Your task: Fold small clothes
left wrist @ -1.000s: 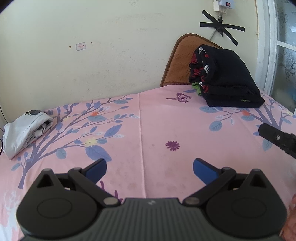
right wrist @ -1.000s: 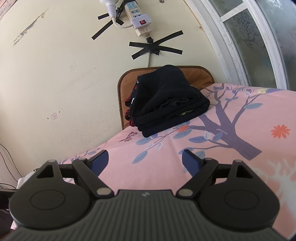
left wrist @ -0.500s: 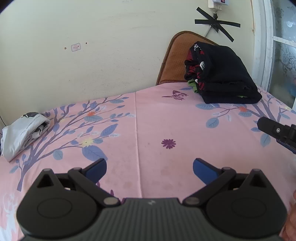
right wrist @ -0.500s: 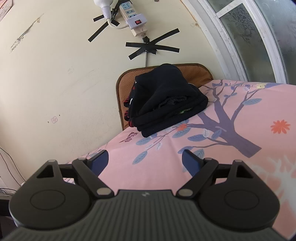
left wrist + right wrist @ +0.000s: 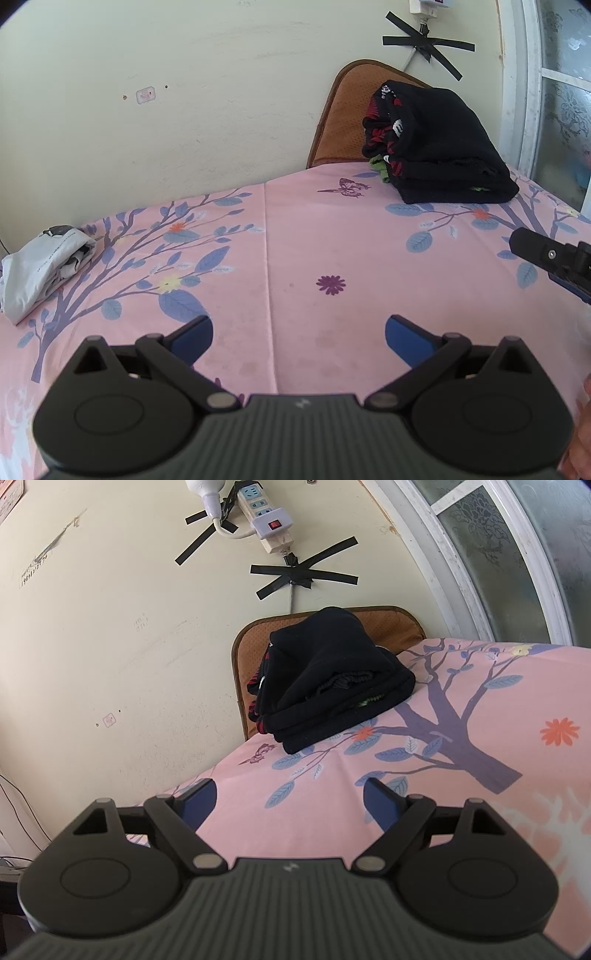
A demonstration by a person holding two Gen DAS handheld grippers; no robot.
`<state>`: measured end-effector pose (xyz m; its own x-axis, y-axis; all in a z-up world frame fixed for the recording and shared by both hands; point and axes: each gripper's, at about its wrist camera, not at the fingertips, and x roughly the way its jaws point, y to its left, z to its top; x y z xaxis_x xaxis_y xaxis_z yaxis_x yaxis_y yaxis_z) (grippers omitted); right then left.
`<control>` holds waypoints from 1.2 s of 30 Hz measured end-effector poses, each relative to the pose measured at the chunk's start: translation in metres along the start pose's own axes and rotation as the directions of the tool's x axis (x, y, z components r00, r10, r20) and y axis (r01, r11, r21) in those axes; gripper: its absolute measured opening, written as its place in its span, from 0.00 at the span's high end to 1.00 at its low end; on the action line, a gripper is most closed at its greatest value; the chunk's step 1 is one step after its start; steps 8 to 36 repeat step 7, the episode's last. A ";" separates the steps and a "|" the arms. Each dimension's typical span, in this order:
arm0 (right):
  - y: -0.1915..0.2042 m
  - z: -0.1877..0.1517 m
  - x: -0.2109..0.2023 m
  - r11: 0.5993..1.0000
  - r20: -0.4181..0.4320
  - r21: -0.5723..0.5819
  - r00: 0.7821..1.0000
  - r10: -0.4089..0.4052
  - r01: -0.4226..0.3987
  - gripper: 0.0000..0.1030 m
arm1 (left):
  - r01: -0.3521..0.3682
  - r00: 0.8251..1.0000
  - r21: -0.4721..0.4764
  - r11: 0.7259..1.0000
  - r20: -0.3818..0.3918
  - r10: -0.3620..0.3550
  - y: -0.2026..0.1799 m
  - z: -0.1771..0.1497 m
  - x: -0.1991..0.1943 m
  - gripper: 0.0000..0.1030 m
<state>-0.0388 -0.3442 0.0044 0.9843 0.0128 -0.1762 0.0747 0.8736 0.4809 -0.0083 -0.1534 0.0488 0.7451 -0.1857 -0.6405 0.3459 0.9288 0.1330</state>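
A stack of folded black clothes (image 5: 439,147) with red and green edges lies at the far right of the pink floral sheet (image 5: 332,243), leaning on a brown cushion (image 5: 343,122). The right wrist view shows the same stack (image 5: 328,686) ahead. A folded white garment (image 5: 40,266) lies at the far left edge. My left gripper (image 5: 298,332) hangs open over bare sheet, nothing between its blue pads. My right gripper (image 5: 290,797) is open too, empty, well short of the black stack. One of its fingers (image 5: 543,251) pokes in at the right of the left wrist view.
A wall runs behind the bed, with a power strip (image 5: 262,513) and its cable taped up with black tape (image 5: 303,576). A window frame (image 5: 476,565) stands at the right. Part of a hand (image 5: 581,435) shows at the lower right edge.
Both views have shifted only slightly. In the left wrist view the black stack and the white garment sit a little further left than a second ago. Both grippers stay open.
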 end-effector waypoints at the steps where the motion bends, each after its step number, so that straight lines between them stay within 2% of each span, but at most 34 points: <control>1: -0.001 0.000 0.000 1.000 0.000 0.000 1.000 0.000 0.000 0.14 | 0.002 1.000 0.003 1.000 0.002 -0.002 0.000 0.000 0.000 0.00; 5: 0.000 0.001 0.000 1.000 0.001 -0.003 1.000 0.001 -0.001 0.14 | -0.009 1.000 0.022 1.000 0.026 0.008 -0.003 -0.001 -0.003 0.00; 7: -0.001 0.001 0.000 1.000 0.001 -0.002 1.000 0.001 -0.001 0.14 | 0.012 1.000 0.017 1.000 0.024 -0.012 -0.003 0.000 -0.004 0.00; 36: -0.001 0.001 0.000 1.000 0.001 -0.002 1.000 0.001 -0.001 0.14 | 0.012 1.000 0.017 1.000 0.024 -0.012 -0.003 0.000 -0.004 0.00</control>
